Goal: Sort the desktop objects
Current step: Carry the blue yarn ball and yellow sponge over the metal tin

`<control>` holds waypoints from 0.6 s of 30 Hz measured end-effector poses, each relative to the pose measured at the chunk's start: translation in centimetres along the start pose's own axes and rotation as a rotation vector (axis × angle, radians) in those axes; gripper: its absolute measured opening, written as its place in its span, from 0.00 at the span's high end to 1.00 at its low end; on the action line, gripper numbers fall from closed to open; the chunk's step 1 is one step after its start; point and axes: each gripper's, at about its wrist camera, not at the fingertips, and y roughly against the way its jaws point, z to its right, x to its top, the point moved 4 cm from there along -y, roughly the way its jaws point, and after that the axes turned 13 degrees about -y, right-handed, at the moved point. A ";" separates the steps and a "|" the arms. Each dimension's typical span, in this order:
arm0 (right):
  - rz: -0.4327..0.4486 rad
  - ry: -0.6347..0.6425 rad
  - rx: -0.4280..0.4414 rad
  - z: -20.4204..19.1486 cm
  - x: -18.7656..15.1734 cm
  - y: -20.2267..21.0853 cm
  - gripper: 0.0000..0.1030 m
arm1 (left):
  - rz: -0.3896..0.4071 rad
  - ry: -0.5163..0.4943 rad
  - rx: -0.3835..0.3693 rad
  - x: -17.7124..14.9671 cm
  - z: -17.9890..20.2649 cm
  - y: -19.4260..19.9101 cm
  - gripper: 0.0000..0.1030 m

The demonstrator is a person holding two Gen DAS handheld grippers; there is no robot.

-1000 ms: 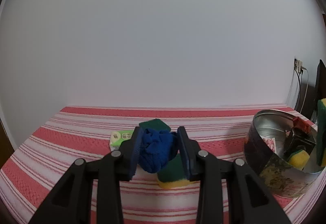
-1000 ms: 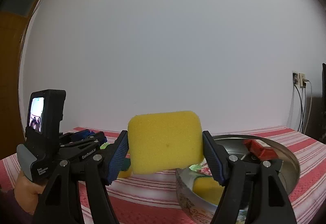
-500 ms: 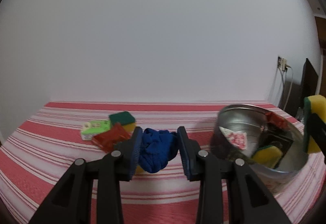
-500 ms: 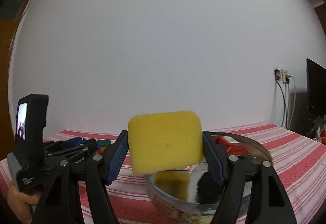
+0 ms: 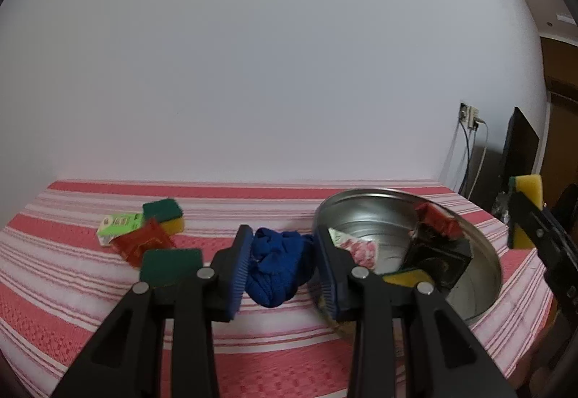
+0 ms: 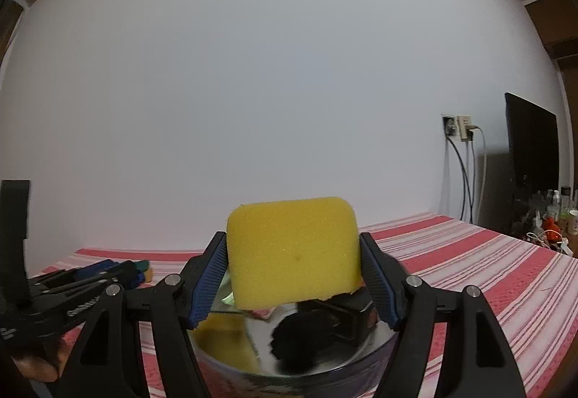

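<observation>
Left wrist view: blue cloth (image 5: 278,271) pinched in left gripper (image 5: 281,275), held just left of metal bowl (image 5: 480,293); right gripper (image 6: 293,284) clamps a yellow sponge (image 6: 293,251) above the bowl.

Left gripper tilts slightly down over the red-striped tablecloth (image 5: 72,289), its pads narrow and pressed into the bunched cloth. Right gripper points about level, pads set mid-wide against both sides of the sponge, whose lower edge hangs over the bowl's opening; seen side-on at the right edge of the left view. Bowl contents partly legible: a sponge, a red packet, a black item, a patterned packet; blurred in the right view. On the cloth behind: green-topped sponge (image 5: 162,213), red packet (image 5: 142,244), pale green box (image 5: 117,222), touching. Another green-topped sponge is half hidden behind the left finger. Holding hand barely visible at lower left of the right view.
</observation>
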 end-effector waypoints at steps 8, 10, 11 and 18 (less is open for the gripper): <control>0.028 0.002 -0.054 3.3 1.4 -2.2 0.29 | 0.015 -0.058 -0.034 2.1 3.8 -0.8 0.67; 0.042 0.007 -0.067 4.0 1.7 -2.4 0.29 | 0.019 -0.077 -0.045 2.7 4.9 -1.2 0.67; 0.047 0.012 -0.073 4.2 1.8 -2.5 0.29 | 0.017 -0.085 -0.049 2.9 5.4 -1.4 0.67; 0.053 0.027 -0.107 5.5 2.5 -4.0 0.29 | 0.005 -0.115 -0.070 4.1 8.1 -3.3 0.67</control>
